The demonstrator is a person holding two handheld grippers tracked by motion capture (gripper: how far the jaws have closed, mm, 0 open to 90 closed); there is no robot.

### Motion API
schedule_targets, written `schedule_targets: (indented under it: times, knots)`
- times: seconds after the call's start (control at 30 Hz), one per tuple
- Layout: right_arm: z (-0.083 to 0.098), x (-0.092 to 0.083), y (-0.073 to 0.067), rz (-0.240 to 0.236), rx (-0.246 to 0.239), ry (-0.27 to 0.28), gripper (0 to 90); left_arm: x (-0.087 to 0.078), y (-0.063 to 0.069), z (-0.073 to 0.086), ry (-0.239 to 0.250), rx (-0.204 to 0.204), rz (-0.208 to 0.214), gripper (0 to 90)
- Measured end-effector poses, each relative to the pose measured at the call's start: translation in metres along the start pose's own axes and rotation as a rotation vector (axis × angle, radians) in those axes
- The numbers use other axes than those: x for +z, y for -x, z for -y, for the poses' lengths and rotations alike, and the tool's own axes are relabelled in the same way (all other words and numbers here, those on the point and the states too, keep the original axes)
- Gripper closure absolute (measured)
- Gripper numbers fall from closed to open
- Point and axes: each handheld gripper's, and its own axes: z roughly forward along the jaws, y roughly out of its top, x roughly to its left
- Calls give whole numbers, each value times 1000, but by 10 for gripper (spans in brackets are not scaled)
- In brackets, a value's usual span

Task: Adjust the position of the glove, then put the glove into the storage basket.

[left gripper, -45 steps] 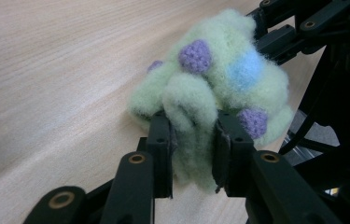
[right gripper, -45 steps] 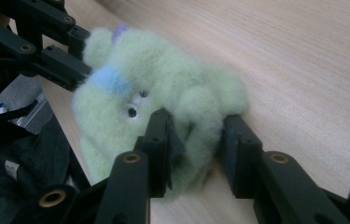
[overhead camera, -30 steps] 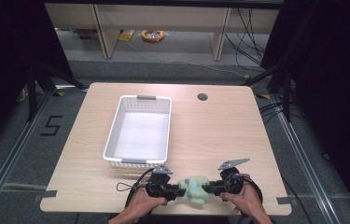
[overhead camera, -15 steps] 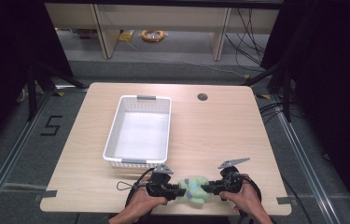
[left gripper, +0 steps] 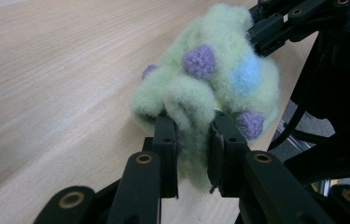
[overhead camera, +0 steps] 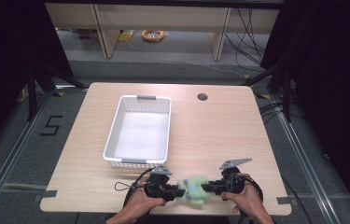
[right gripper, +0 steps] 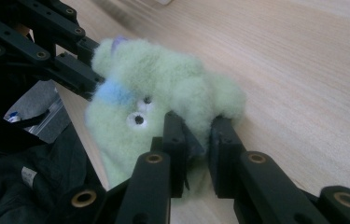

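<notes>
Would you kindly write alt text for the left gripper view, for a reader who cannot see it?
A fluffy pale-green plush toy with purple and blue knitted spots is pinched by the left gripper, whose two black jaws close on a fold of its fur. The right gripper grips the toy's far side, over a light wooden table.

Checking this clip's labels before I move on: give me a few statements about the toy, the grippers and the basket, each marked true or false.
1. Both grippers are shut on the plush toy. True.
2. The toy lies inside the white basket. False: it is near the table's front edge, outside the basket.
3. The left gripper pinches green fluff between its jaws. True.
4. The toy is plain red. False: it is pale green with purple and blue spots.
5. The right gripper is open above the basket. False: it grips the toy.
</notes>
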Motion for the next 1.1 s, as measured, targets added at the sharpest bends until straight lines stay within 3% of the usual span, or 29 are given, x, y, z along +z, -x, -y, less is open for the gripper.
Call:
schedule_targets:
  times: [0.03, 0.1, 0.13, 0.27, 0.3, 0.33, 0.37, 0.5, 0.53, 0.57, 0.63, 0.67, 0.7, 1.1]
  knots:
    - [-1, 0, -2, -15, 9, -7, 798, 0, 1, 0, 8, -3, -10, 741]
    - [-1, 0, -2, -12, 6, -5, 799, -2, 0, 0, 7, -2, 1, 741]
    - [-2, -1, -3, 16, -12, 4, 799, -3, 0, 0, 5, 2, 5, 741]
    - [-3, -4, -7, 8, -12, 4, 799, -8, 2, -1, 11, 16, 5, 741]
    - [-4, -3, -5, -10, -37, 15, 799, -9, 3, -2, 14, 15, -4, 740]
    - [-6, -6, -10, -13, -3, 19, 798, -10, 3, -2, 16, 19, 2, 740]
    - [-6, -6, -10, -13, -3, 19, 798, -10, 3, -2, 16, 19, 2, 740]
    - [-11, -6, -14, -4, -33, 19, 798, -16, 4, -3, 27, 30, -5, 740]
    - [-13, -7, -17, 24, -56, 35, 799, -18, 3, -4, 31, 26, 3, 740]
    - [-13, -7, -17, 24, -56, 35, 799, -20, 4, -4, 27, 32, -12, 740]
    - [-16, -8, -19, 17, -66, 32, 799, -21, 2, -3, 36, 28, 4, 739]
    - [-17, -8, -19, 14, -68, 33, 798, -22, 3, -3, 39, 23, -15, 739]
    - [-19, -7, -22, 6, -67, 27, 798, -24, 2, -3, 38, 29, 0, 739]
    - [-25, -7, -24, 22, -95, 33, 798, -28, -1, -6, 42, 30, -1, 737]
